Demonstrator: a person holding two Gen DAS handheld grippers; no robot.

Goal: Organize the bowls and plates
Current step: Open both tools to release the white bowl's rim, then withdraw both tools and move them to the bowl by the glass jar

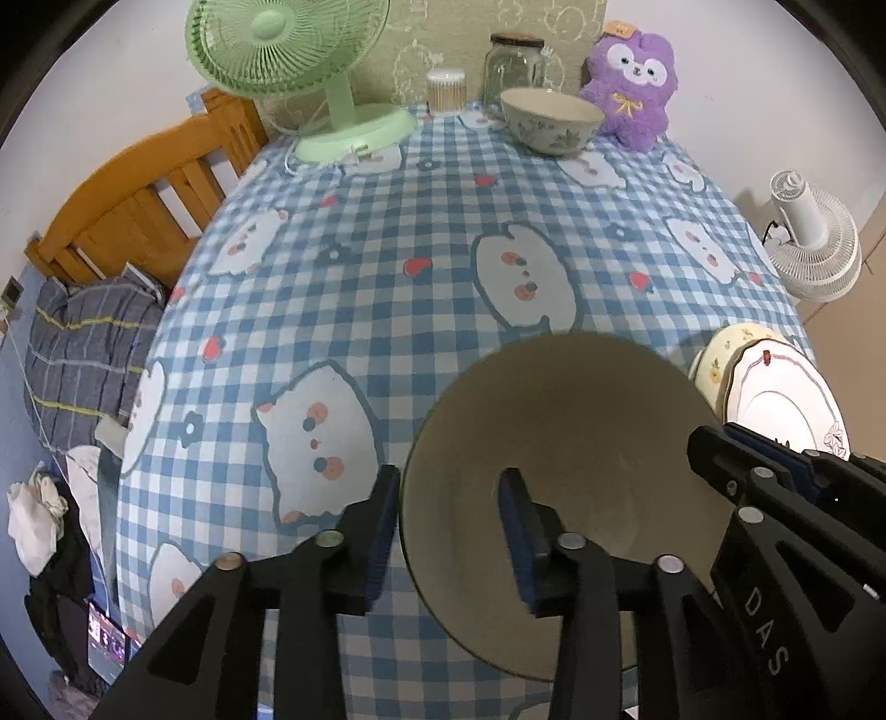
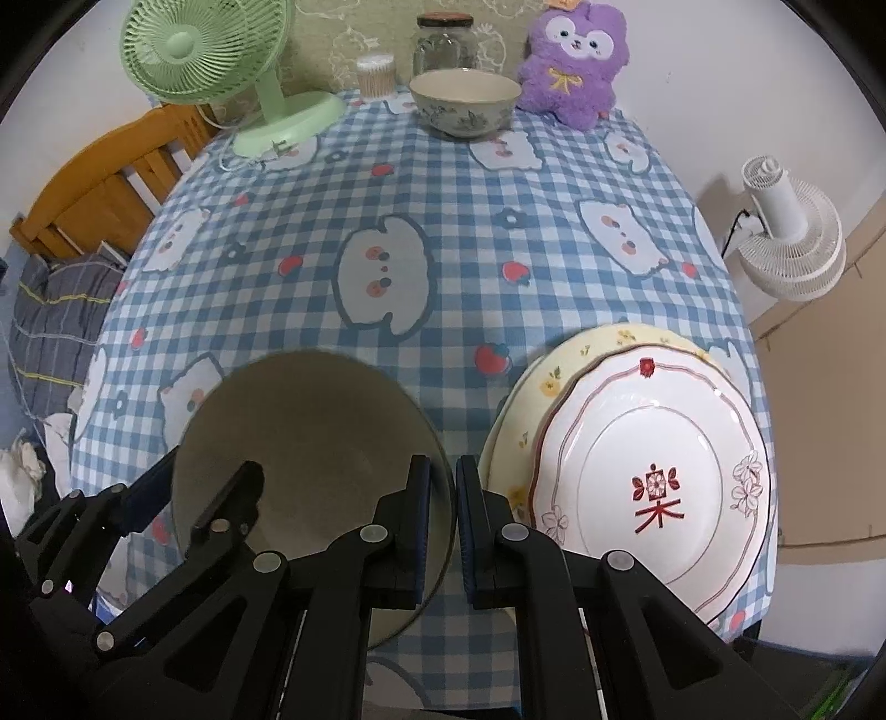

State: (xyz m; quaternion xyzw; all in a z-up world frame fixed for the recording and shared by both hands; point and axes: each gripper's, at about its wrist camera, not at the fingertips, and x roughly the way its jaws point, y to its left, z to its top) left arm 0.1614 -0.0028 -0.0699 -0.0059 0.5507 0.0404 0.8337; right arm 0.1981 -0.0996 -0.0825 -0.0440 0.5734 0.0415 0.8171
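Near the bench's front edge, both grippers tip steeply down over a plain bowl, side by side. The left gripper straddles the bowl's left rim: one finger stands outside the wall, the other inside the hollow, and a clear gap shows between the outer pad and the rim, so its jaws are released with the rim between them. The right gripper comes in at the bowl's right rim, its jaws clenched on that rim, one finger inside the bowl and the other outside, just beside the plates. Each gripper shows in the other's camera, at the opposite side of the bowl.

The bowl looks tilted; whether it rests on the checked cloth I cannot tell. Just right of it lies a white plate with a red mark, stacked on a yellow flowered plate.

At the far end stands a second, patterned bowl, well apart from the grippers, between a green fan and a purple plush, with a glass jar behind it. A white fan stands off the bench to the right.
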